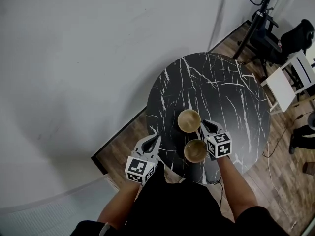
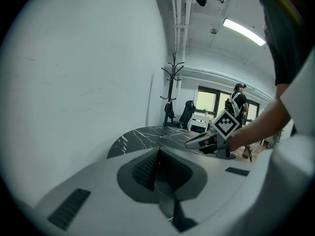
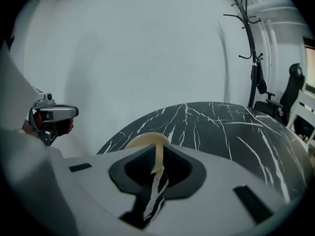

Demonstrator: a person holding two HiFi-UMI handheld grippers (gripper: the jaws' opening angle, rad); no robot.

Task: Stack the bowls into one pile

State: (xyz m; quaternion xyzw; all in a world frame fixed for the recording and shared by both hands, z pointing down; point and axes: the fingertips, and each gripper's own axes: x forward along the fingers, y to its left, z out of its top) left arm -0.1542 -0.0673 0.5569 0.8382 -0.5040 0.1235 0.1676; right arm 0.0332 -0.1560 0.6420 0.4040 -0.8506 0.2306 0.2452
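Table [image 1: 231, 97]: black marble-look top, white veins, smooth, slight gloss. Far bowl [image 1: 189, 120], near bowl [image 1: 195, 150]: tan, smooth, dull sheen, material unclear. Left gripper [image 1: 156, 139], right gripper [image 1: 204, 125]: grey matt plastic, ribbed dark pads. Floor [image 1: 290, 195]: wood planks.

There are two tan bowls, the far bowl [image 1: 189, 120] and the near bowl [image 1: 195, 150], on one round black marble worktop [image 1: 231, 102]. There are two grippers, the left gripper [image 1: 157, 139] and the right gripper [image 1: 203, 125]. Beyond them are one coat stand [image 3: 246, 28], one black office chair [image 1: 295, 36], one white chair [image 1: 288, 80] and one person [image 2: 238, 100] standing in the background.
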